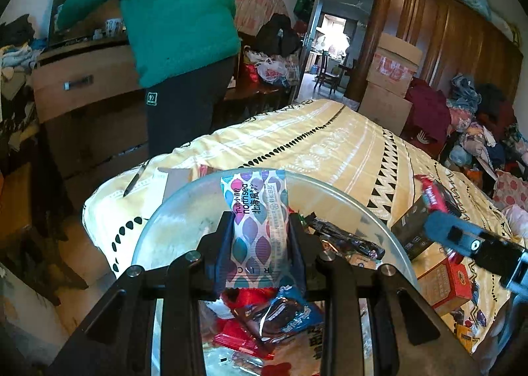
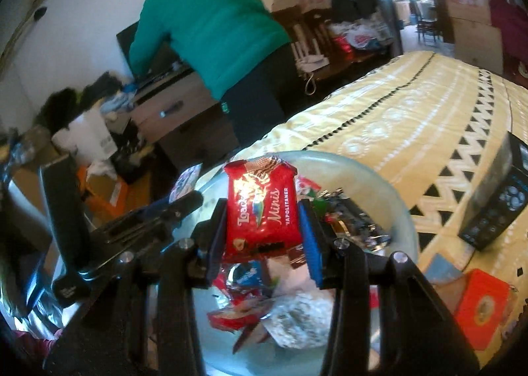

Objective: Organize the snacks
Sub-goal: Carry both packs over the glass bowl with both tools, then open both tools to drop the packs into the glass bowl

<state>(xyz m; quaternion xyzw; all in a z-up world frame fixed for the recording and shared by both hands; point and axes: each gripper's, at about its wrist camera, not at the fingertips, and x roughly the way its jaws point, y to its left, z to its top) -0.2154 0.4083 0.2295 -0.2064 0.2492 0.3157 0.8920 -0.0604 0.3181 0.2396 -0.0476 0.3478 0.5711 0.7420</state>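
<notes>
Yellow patterned bed (image 1: 330, 148) under a glass bowl (image 1: 379, 211) of snacks. Over the bowl, left gripper (image 1: 260, 227) clamped on a leaf-print packet (image 1: 254, 211), right gripper (image 2: 264, 221) clamped on a red wafer pack (image 2: 260, 211).

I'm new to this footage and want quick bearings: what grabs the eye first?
Each claw grips a snack over a glass bowl of wrappers on the yellow bedspread: the left claw a pastel northsea packet, the right claw a red Minis pack. Behind, a person in a green jacket bends over a dresser.
</notes>
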